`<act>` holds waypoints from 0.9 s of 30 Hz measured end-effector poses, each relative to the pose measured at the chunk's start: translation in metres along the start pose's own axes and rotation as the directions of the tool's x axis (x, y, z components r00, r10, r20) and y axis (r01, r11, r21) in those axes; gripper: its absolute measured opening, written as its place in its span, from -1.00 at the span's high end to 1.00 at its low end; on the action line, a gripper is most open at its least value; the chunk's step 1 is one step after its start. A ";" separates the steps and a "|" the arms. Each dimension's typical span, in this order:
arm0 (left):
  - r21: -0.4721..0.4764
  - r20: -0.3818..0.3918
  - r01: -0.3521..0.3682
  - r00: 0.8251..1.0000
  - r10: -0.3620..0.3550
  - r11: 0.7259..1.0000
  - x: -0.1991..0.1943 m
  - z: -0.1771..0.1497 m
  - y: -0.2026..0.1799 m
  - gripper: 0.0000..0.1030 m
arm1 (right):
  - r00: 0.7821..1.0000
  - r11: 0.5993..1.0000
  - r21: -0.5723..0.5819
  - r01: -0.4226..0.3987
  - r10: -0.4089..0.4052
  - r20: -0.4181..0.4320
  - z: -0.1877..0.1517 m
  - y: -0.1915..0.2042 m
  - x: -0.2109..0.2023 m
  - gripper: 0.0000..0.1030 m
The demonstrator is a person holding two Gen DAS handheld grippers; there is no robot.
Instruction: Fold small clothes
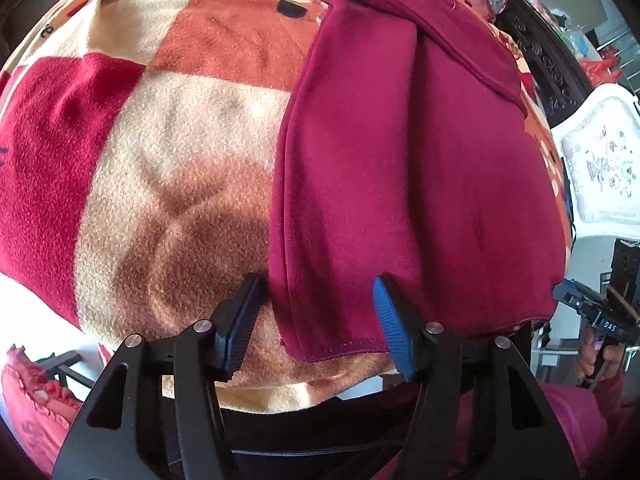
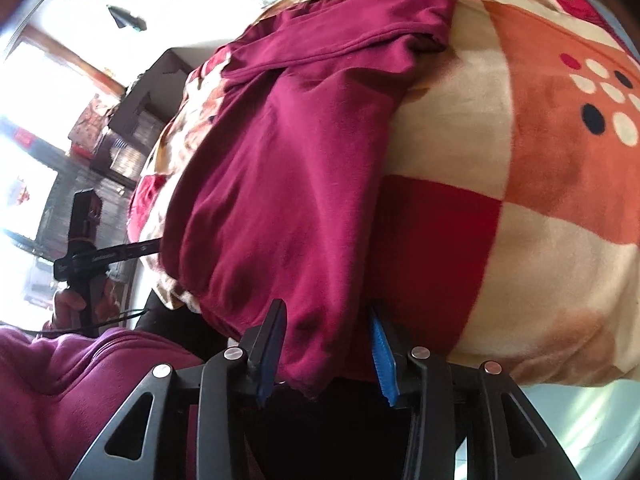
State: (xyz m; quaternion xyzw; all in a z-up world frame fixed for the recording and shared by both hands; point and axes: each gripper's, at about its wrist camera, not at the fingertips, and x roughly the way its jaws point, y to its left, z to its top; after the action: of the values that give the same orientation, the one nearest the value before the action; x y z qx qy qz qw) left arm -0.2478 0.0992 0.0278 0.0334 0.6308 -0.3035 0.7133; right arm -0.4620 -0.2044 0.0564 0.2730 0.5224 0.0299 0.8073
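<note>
1 plush blanket [image 1: 168,128], checked in cream, orange and red, covers the bed and serves as the soft, flat folding surface, which is likely why the work is laid out here; on it lies 1 maroon garment [image 1: 400,184], stretched lengthwise away from both cameras with its side panels already turned inward, so it reads as a long narrow strip whose near hem sits at the bed's near edge, within reach of both claws; judging by that layout, the next fold would carry the hem up toward the far end. 2 claws work this hem, 1 at each corner, presumably so the edge lifts evenly; the left claw [image 1: 316,320] stands wide, its 2 blue pads straddling the left corner of the hem without pinching it; the right claw [image 2: 326,344] is likewise parted, with the right corner of the cloth hanging between its 2 pads, and whether either pad presses the fabric I cannot tell. No second garment is clearly visible on the bed.
</note>
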 end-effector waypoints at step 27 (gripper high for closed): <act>0.029 -0.016 -0.100 0.995 0.101 0.995 0.012 0.004 -0.018 -0.17 | 0.989 0.989 0.030 -0.147 0.147 0.004 0.004 -0.011 0.012 0.24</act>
State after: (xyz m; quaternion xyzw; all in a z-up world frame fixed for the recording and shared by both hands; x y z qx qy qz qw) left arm -0.2522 0.0778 0.0235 0.0776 0.6301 -0.2757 0.7217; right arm -0.4554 -0.2114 0.0428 0.3230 0.5008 0.0811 0.7990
